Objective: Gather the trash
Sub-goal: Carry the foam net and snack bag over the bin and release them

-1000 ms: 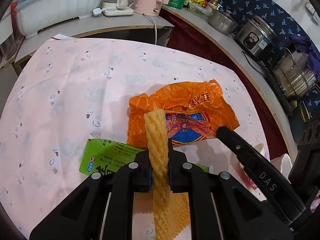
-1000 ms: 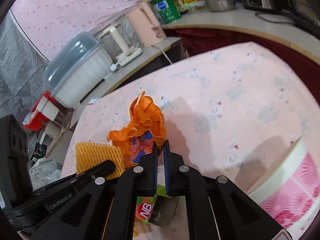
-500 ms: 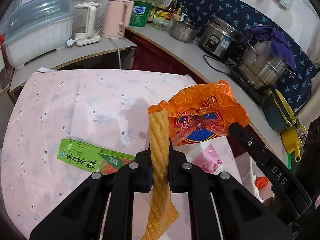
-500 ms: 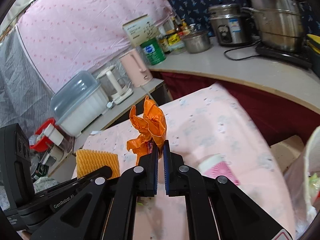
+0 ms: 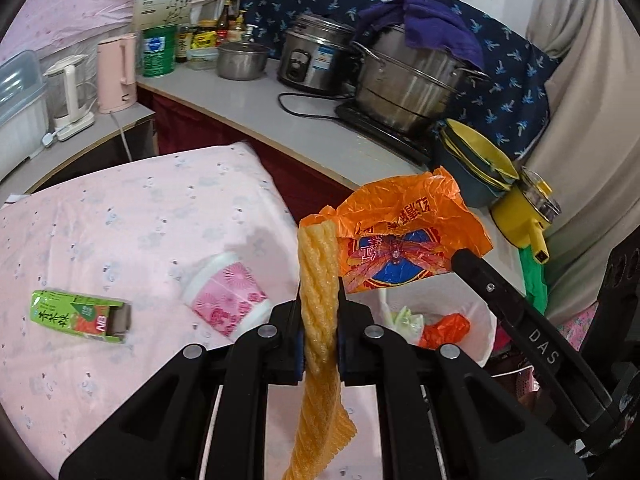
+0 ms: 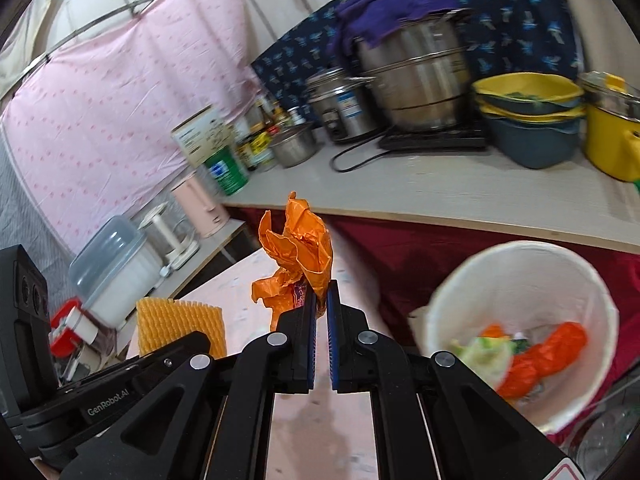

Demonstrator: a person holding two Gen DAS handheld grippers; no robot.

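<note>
A: What are the 2 grippers carrying?
B: The left gripper (image 5: 319, 316) is clamped on a yellow foam net (image 5: 320, 312); the right gripper (image 6: 320, 308) pinches an orange wrapper (image 6: 298, 248).
A: Where's the bin?
B: The white trash bin (image 6: 520, 256) sits lower right, beside the pink table (image 5: 120, 216). A green carton (image 5: 76, 316) and pink cup (image 5: 228, 300) lie there.

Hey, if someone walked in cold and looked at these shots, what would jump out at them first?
Probably the crumpled orange wrapper pinched in the right gripper, held up in front of the kitchen counter. Next, the yellow foam net clamped in the left gripper, hanging limp below it. Below and to the right sits the white bin with scraps inside, while a green carton and a pink cup lie on the pink tablecloth.
</note>
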